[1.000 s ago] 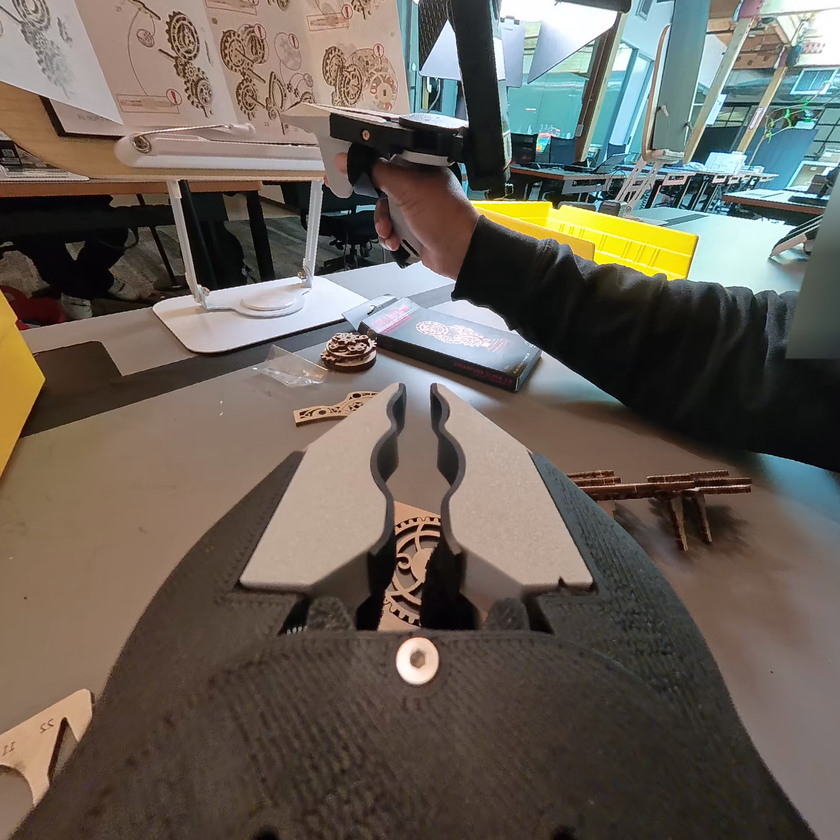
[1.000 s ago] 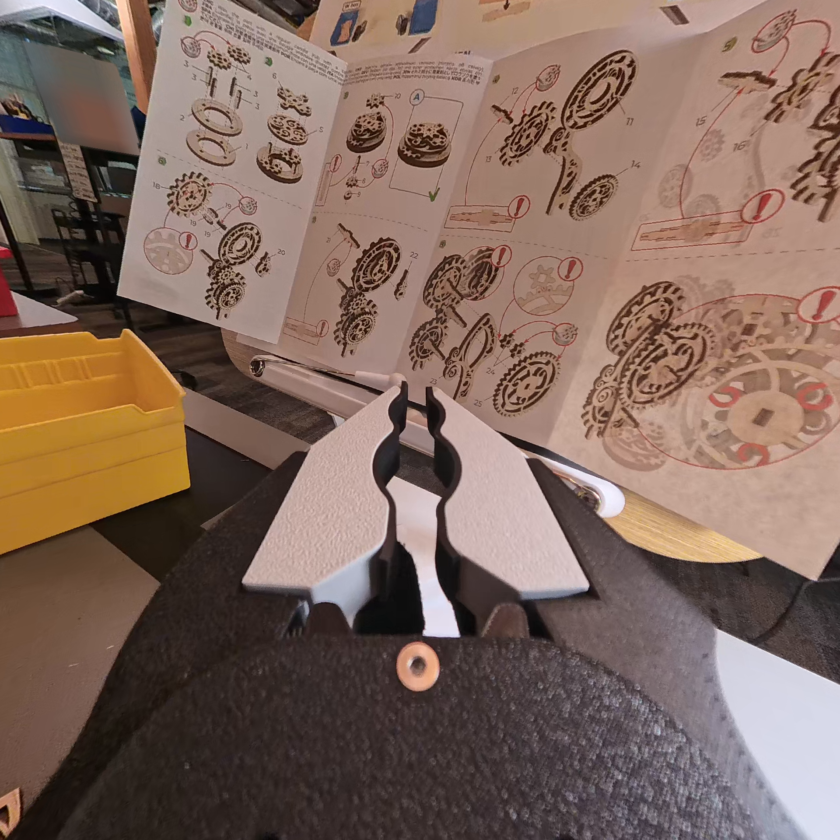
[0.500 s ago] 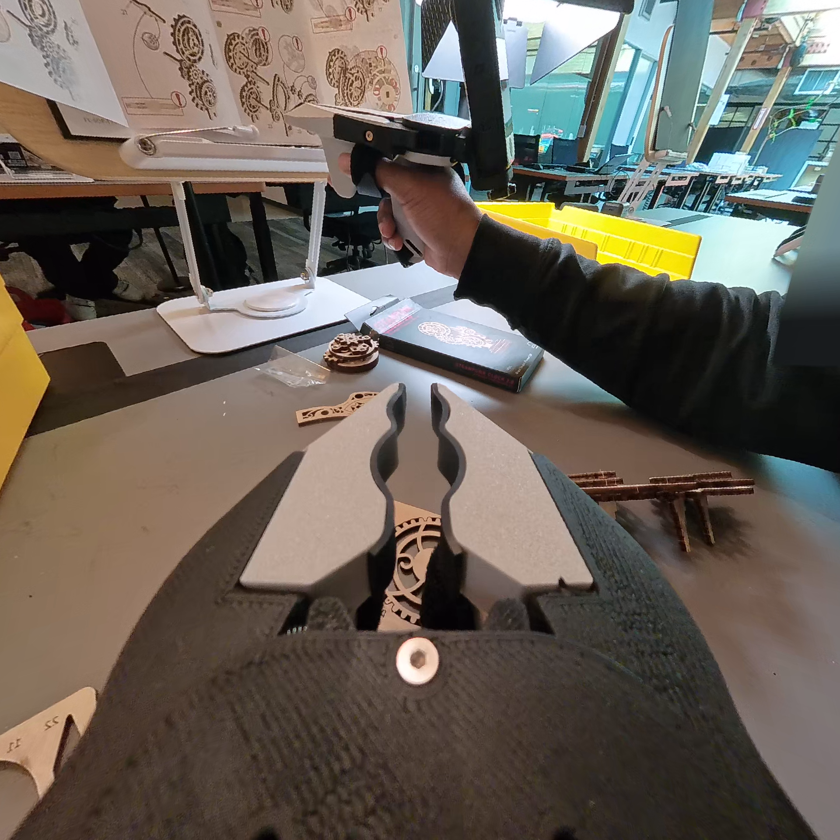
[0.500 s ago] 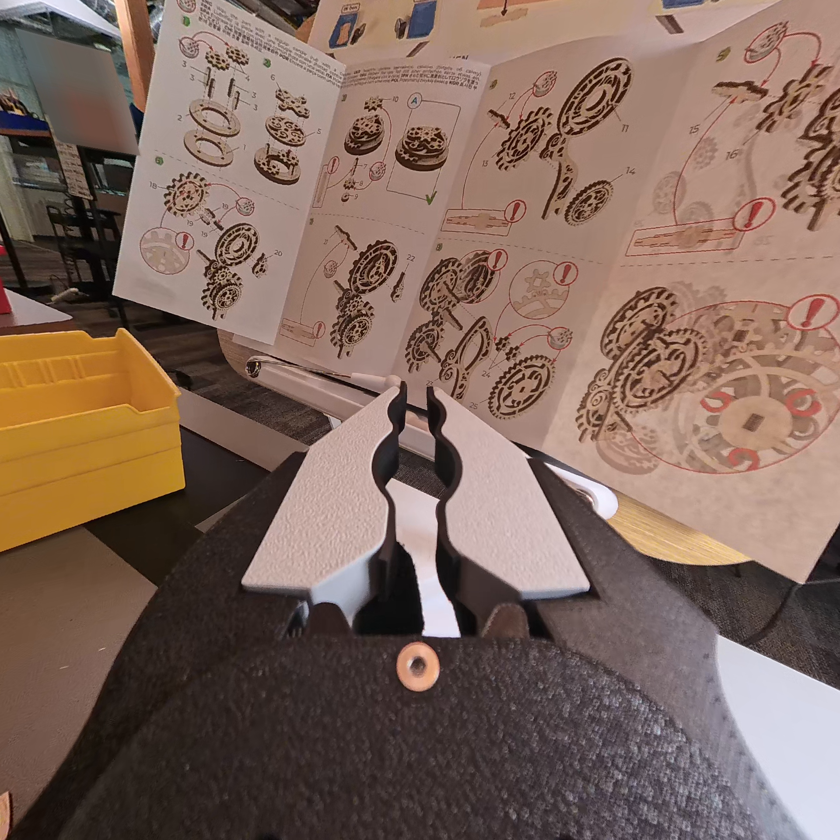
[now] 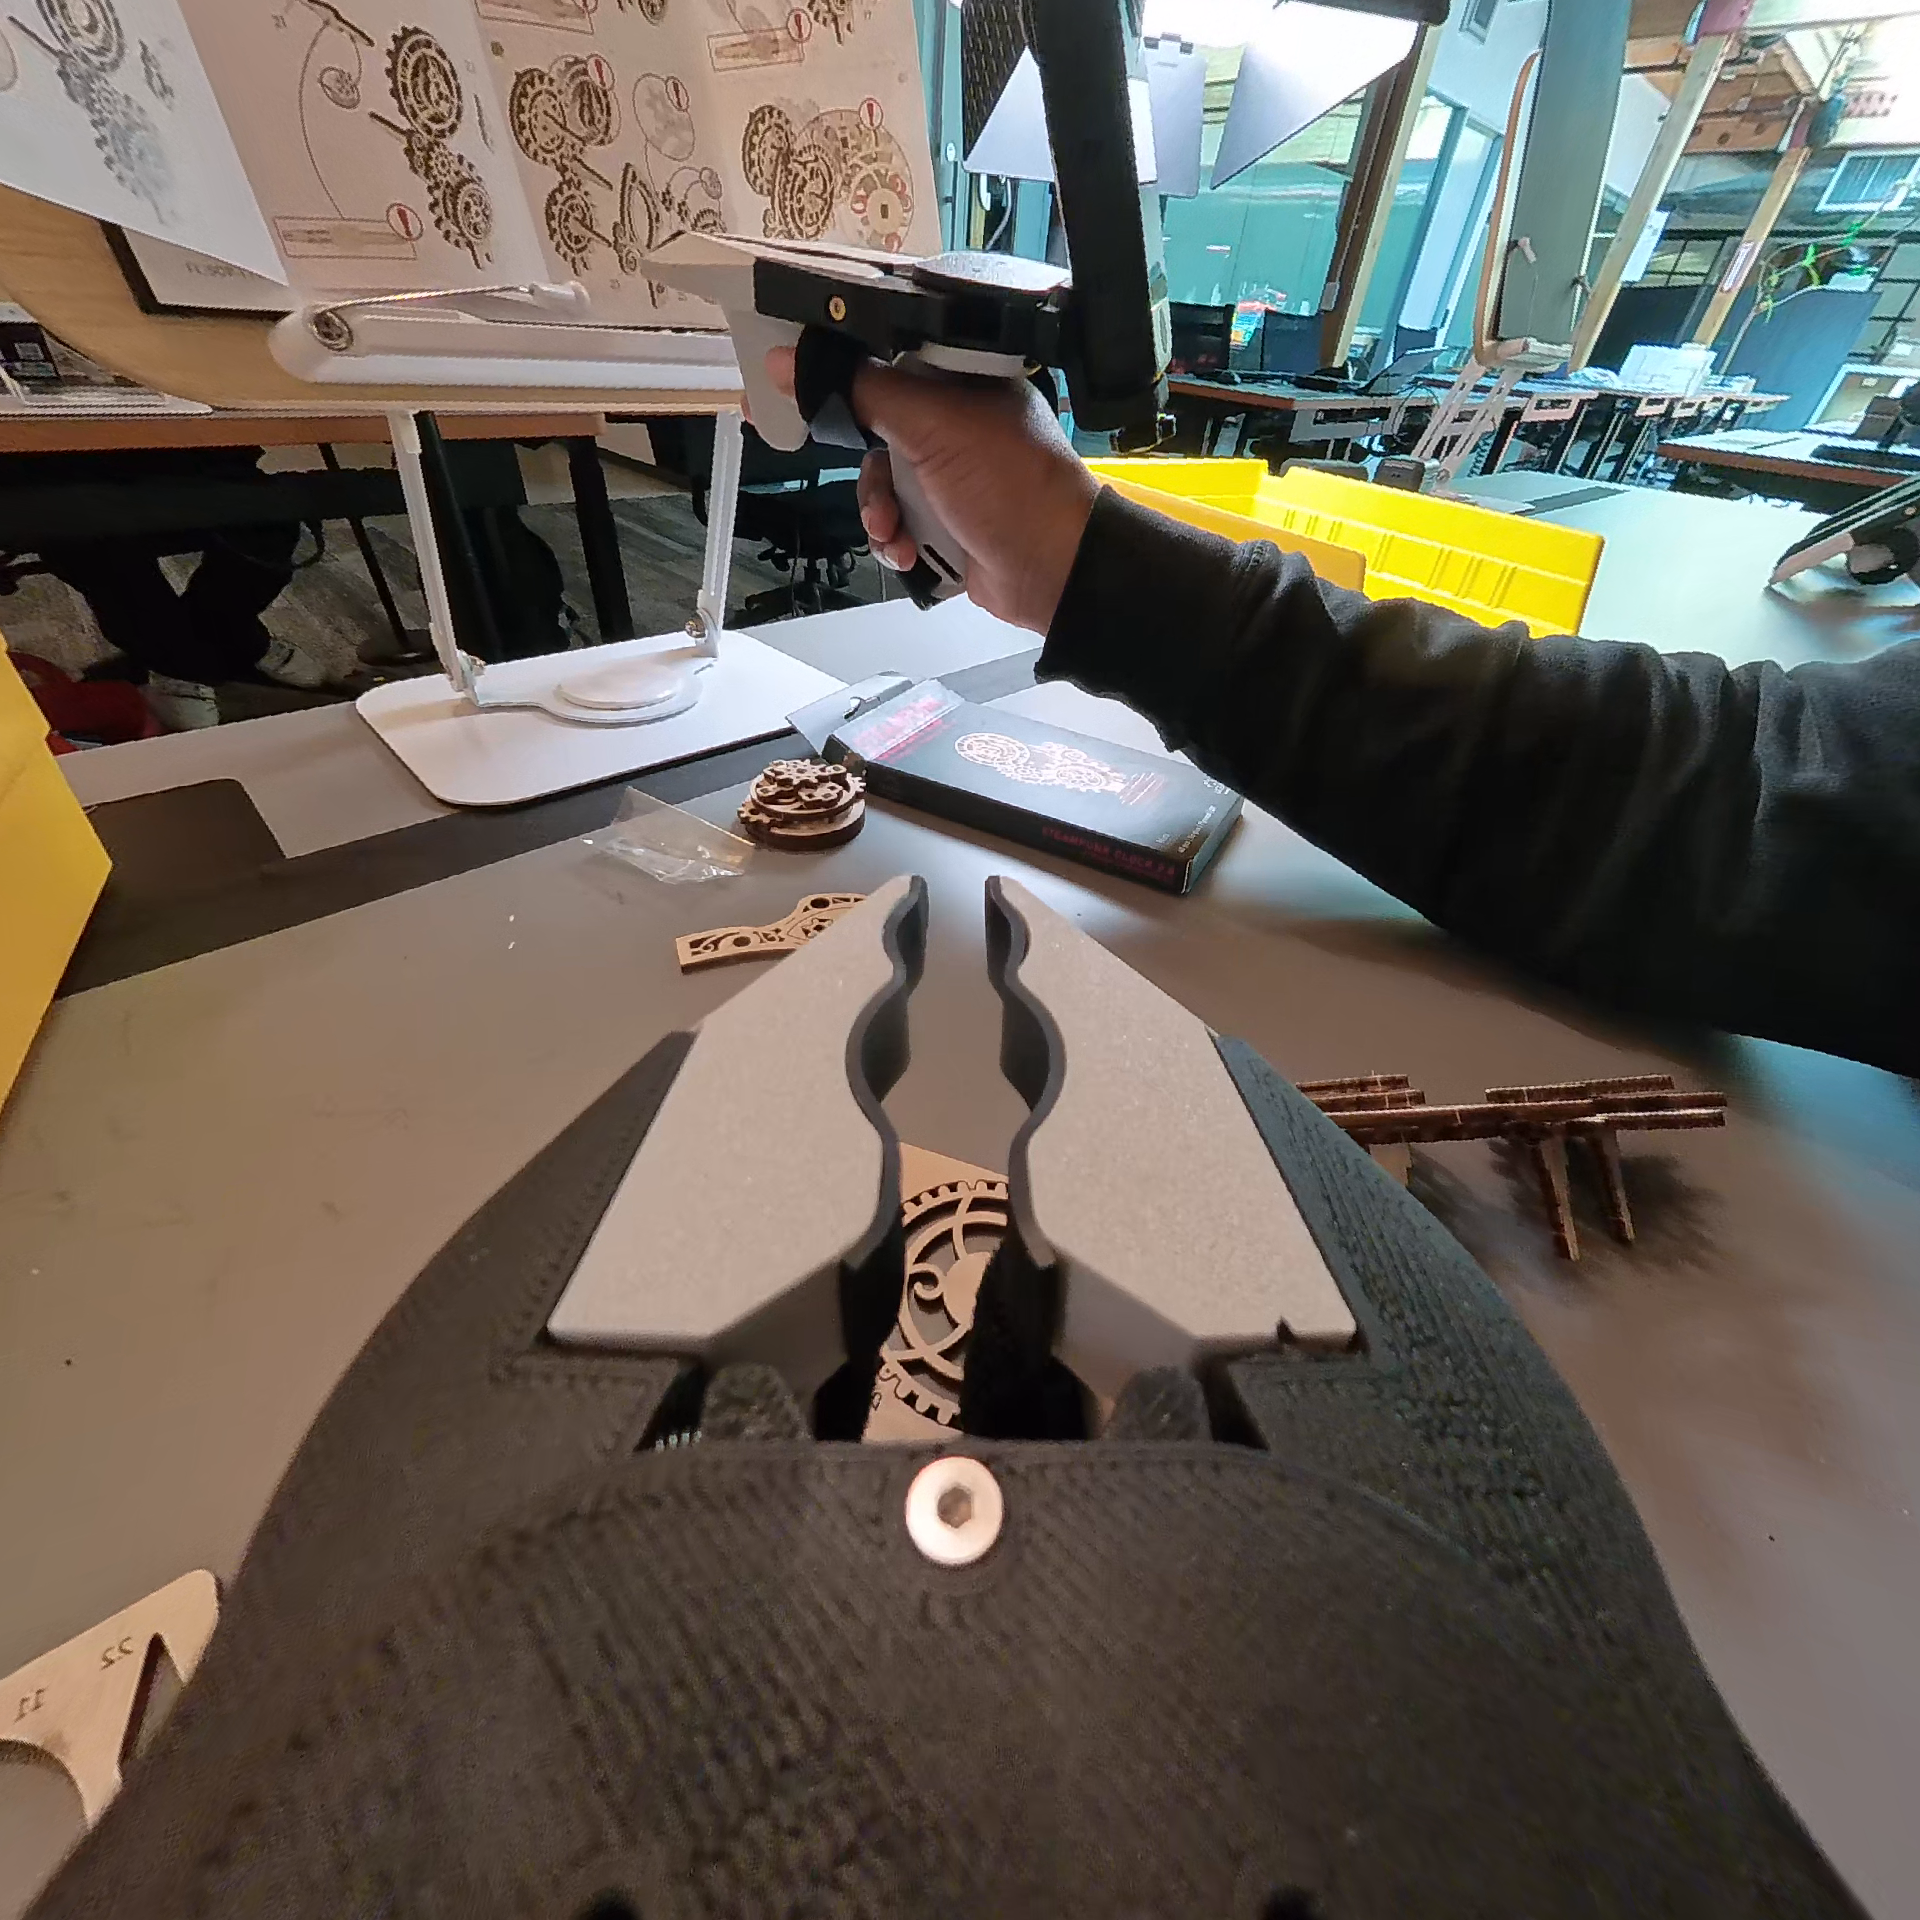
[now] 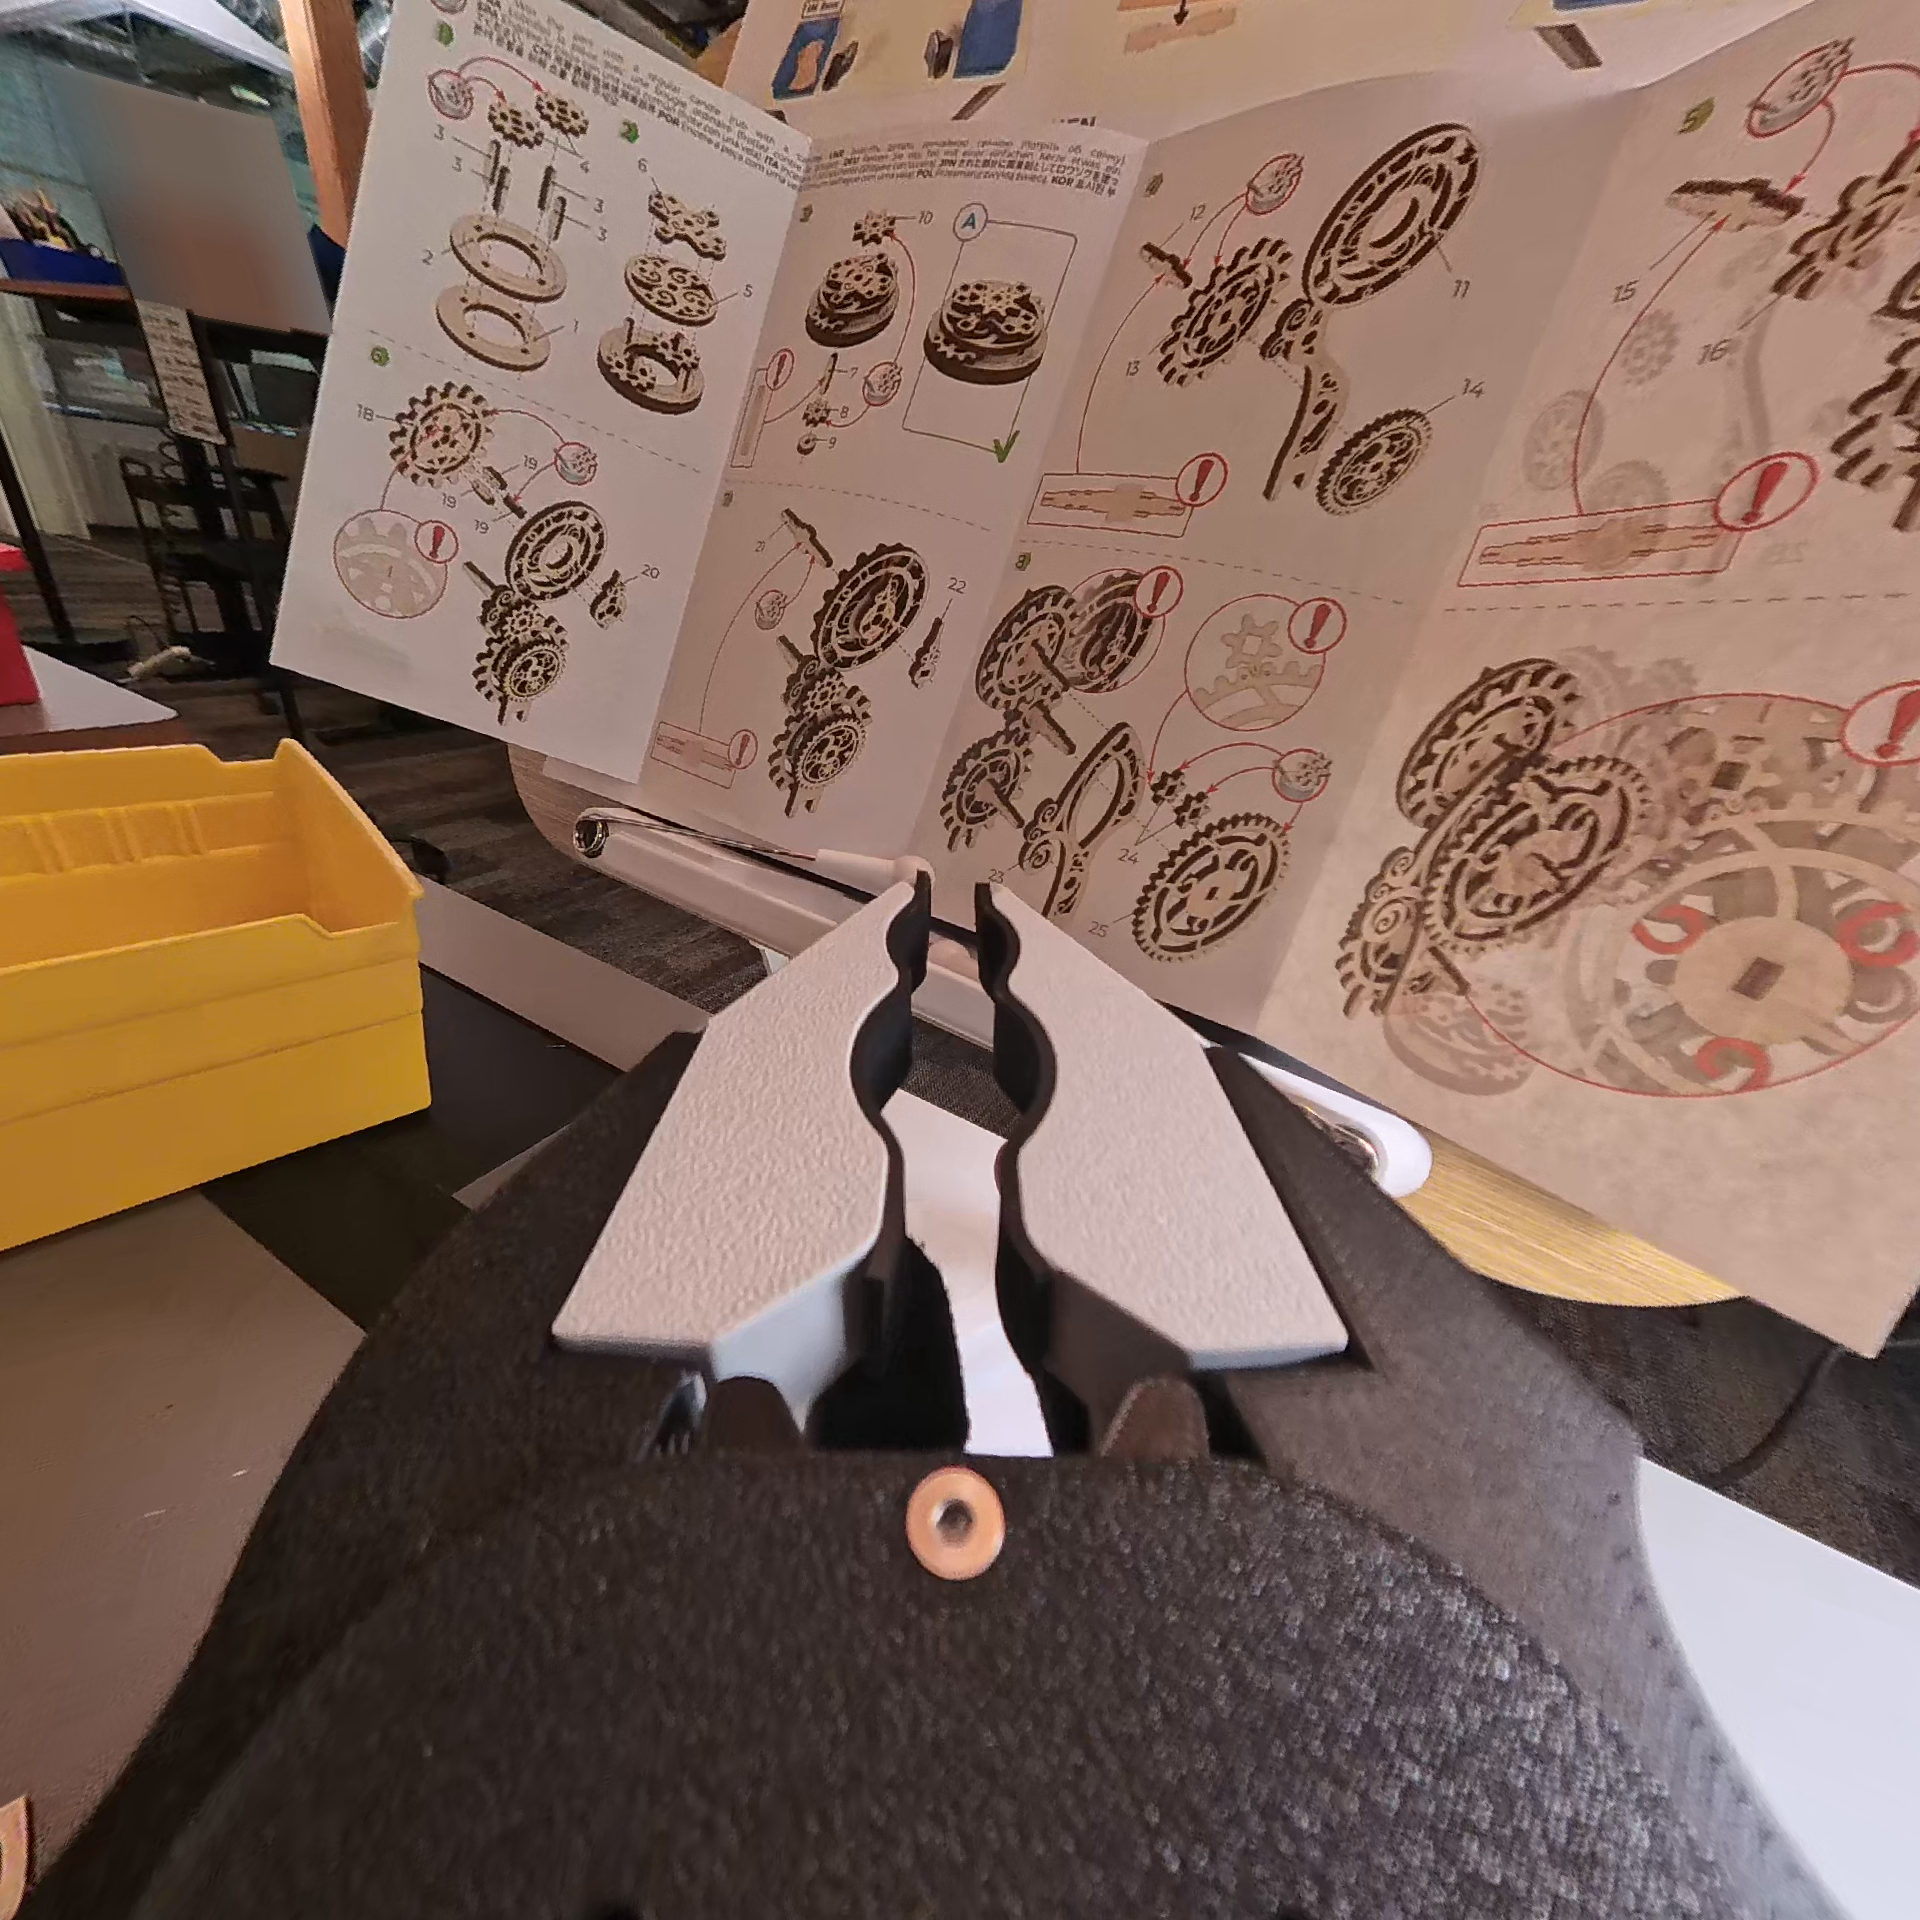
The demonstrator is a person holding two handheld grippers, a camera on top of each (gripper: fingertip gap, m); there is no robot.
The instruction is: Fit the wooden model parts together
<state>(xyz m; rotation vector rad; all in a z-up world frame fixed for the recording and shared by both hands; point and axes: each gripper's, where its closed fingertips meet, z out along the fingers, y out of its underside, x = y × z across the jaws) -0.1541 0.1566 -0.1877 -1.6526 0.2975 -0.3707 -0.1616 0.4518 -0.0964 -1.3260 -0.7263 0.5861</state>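
Note:
My left gripper [image 5: 956, 904] hovers low over the grey table, its jaws nearly together and holding nothing. A pale wooden gear plate [image 5: 951, 1268] lies on the table beneath its fingers. Ahead lie a flat ornate wooden strip [image 5: 758, 935], a round dark gear assembly [image 5: 802, 805] and, to the right, a dark wooden frame piece on legs [image 5: 1507, 1117]. My right gripper [image 6: 951, 899] is raised, jaws nearly together and empty, and points at the instruction sheet [image 6: 1143, 468]. It also shows in the left wrist view [image 5: 894, 301], held by a hand.
A white stand [image 5: 582, 727] holds the instruction sheet at the table's back. A black box [image 5: 1039, 795] and a clear plastic bag [image 5: 665, 847] lie near it. Yellow bins stand at the back right [image 5: 1403, 540] and at the left [image 6: 187, 987]. A wooden offcut [image 5: 94, 1704] lies at the near left. Tip to tip, the grippers are about 30 centimetres apart.
The right gripper has drifted slightly in front of the instruction sheet. The left gripper has stayed in place. Neither gripper's jaws have moved.

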